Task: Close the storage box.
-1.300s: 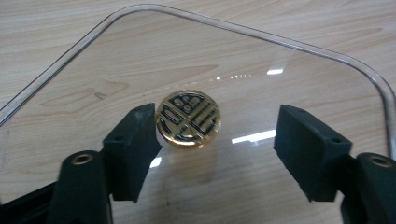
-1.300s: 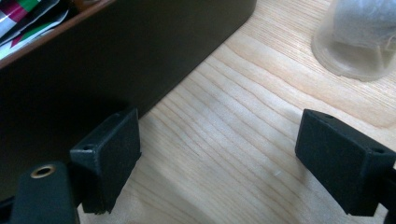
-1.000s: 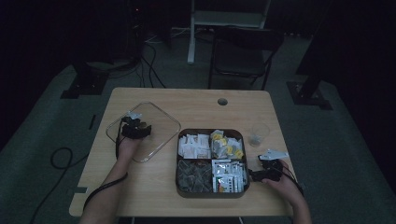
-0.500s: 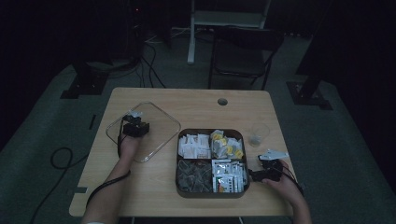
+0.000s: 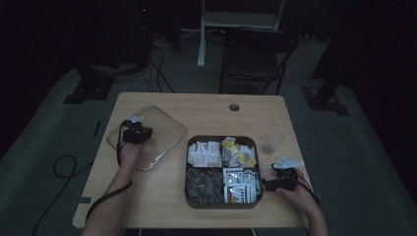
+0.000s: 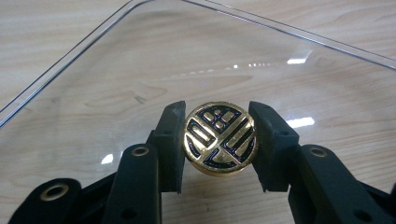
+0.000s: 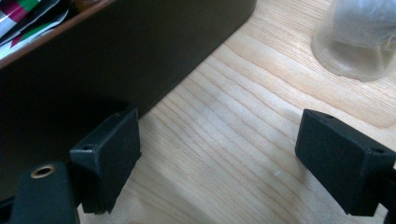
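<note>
High view: the left tongs (image 5: 135, 132) rest over the clear, square, round-cornered plastic lid (image 5: 167, 135), which lies flat on the pale wooden tabletop (image 5: 206, 110) to the left of the dark square four-compartment tray (image 5: 189, 201) filled with packets. The right tongs (image 5: 284, 178) lie on the tabletop just beside the tray's right wall, near a small clear plastic cup (image 5: 272, 141).

Left gripper view: the left tongs (image 6: 218, 140) are clenched on a round gold knob with a black inlaid pattern (image 6: 219, 139); both black pads press its opposite sides. The jaws have just been closing, with the knob between them. The knob sits at the middle of the clear lid (image 6: 140, 65), whose rim curves across the top of the view.

Right gripper view: the right tongs (image 7: 219, 154) stand released, jaws wide apart over bare wood, nothing between them. The tray's dark wall (image 7: 116, 56) lies close to one jaw; the clear cup (image 7: 357, 42) stands at upper right.
</note>
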`<state>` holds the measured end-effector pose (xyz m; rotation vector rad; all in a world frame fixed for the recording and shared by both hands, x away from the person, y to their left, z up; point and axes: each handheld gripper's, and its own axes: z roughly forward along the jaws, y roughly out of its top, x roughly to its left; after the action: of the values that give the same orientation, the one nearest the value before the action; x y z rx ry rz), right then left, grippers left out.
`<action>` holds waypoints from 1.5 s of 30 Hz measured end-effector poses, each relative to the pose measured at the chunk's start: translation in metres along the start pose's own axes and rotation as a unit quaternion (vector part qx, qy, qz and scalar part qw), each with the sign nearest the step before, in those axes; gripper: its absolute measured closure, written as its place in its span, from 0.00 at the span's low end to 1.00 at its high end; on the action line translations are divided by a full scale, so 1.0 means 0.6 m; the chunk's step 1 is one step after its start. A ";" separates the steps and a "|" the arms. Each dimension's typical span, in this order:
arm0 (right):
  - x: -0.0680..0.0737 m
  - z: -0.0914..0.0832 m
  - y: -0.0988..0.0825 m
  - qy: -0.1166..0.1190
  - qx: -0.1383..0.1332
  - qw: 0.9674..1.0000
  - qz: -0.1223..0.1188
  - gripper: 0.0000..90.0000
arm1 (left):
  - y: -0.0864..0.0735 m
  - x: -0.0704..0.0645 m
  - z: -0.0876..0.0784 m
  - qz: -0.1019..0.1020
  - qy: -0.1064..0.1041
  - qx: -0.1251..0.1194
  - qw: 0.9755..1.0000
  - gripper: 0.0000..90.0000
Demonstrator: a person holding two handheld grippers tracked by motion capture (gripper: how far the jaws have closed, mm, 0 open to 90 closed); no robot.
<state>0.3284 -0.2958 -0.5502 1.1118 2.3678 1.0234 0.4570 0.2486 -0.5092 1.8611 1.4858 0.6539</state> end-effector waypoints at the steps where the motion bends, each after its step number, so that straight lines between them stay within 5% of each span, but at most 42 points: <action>1: 0.000 0.000 0.000 0.000 0.000 1.000 0.000 0.15 | 0.003 0.001 -0.006 0.001 0.002 -0.003 1.000 0.67; 10: 0.000 0.000 0.000 0.000 0.000 1.000 0.000 0.15 | 0.032 -0.005 -0.053 0.028 -0.014 -0.021 0.999 0.67; 27: 0.000 0.000 0.000 0.000 0.000 1.000 0.000 0.15 | 0.061 -0.068 -0.089 0.077 -0.079 -0.040 0.993 0.67; 39: 0.000 0.000 0.000 0.000 0.000 1.000 0.000 0.15 | 0.074 -0.129 -0.124 0.135 -0.141 -0.061 0.979 0.66; 45: 0.000 0.000 0.000 0.000 0.000 1.000 0.000 0.15 | 0.076 -0.150 -0.133 0.147 -0.159 -0.061 0.974 0.67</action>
<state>0.3284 -0.2958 -0.5502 1.1125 2.3679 1.0241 0.4073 0.1698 -0.4204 1.9978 0.9555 0.5355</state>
